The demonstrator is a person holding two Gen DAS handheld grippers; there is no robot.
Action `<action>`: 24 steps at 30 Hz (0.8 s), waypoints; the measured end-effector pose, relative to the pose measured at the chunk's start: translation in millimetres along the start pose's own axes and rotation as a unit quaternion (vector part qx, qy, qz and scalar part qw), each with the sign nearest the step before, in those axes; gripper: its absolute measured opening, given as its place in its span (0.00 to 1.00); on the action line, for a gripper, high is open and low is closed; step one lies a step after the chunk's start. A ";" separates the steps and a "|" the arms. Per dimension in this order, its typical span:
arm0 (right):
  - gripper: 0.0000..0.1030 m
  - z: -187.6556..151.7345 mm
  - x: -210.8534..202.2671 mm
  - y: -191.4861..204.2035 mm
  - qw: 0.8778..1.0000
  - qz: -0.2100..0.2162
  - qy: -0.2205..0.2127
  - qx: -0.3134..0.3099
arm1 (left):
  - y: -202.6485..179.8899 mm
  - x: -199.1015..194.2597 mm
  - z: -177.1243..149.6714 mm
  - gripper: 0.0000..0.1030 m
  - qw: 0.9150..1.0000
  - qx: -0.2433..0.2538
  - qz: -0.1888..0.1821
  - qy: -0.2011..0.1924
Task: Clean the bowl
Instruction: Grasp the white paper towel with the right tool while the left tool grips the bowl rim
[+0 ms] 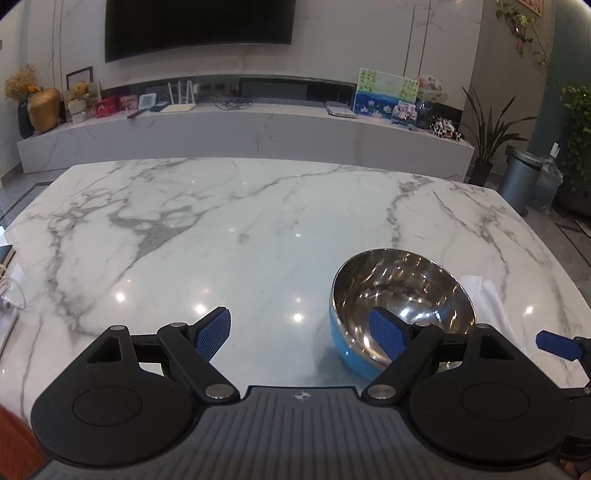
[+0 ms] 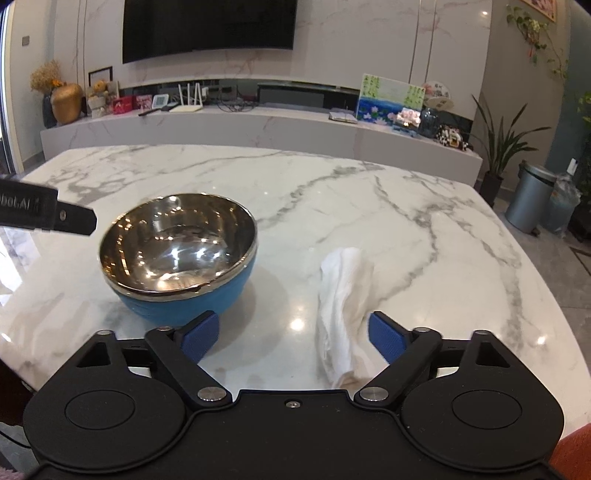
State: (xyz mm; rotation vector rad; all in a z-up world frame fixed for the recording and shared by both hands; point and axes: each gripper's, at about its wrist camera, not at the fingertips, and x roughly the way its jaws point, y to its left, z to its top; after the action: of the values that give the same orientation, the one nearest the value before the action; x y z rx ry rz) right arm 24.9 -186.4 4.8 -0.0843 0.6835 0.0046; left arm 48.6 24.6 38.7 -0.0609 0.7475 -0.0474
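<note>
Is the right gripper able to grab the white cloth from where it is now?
Probably yes. The right gripper is open, and the cloth lies on the table just ahead, partly between its fingers. Nothing covers it; the bowl sits apart to the side.

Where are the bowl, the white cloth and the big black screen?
bowl (image 2: 173, 240): right wrist view, shiny inside.
white cloth (image 2: 341, 295): right wrist view, middle of the crumpled fold.
black screen (image 2: 208, 26): right wrist view, dark panel on the wall.
</note>
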 end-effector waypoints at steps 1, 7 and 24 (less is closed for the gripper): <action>0.76 1.2 4.4 -1.2 1.000 -0.003 0.006 -0.002 | -1.6 3.8 1.2 0.75 1.000 0.003 -0.001 0.006; 0.59 8.1 19.4 -6.5 1.000 -0.011 0.020 -0.004 | -9.9 25.7 4.3 0.69 0.999 0.013 -0.008 0.046; 0.23 6.4 57.6 -22.2 0.997 -0.020 0.075 0.007 | -15.5 53.1 4.3 0.22 0.993 0.006 -0.048 0.109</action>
State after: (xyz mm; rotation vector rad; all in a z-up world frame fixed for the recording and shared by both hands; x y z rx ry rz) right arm 74.3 -209.4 -24.9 -0.0847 0.8310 -0.0459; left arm 90.1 5.8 7.0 -0.0803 0.9623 -0.1515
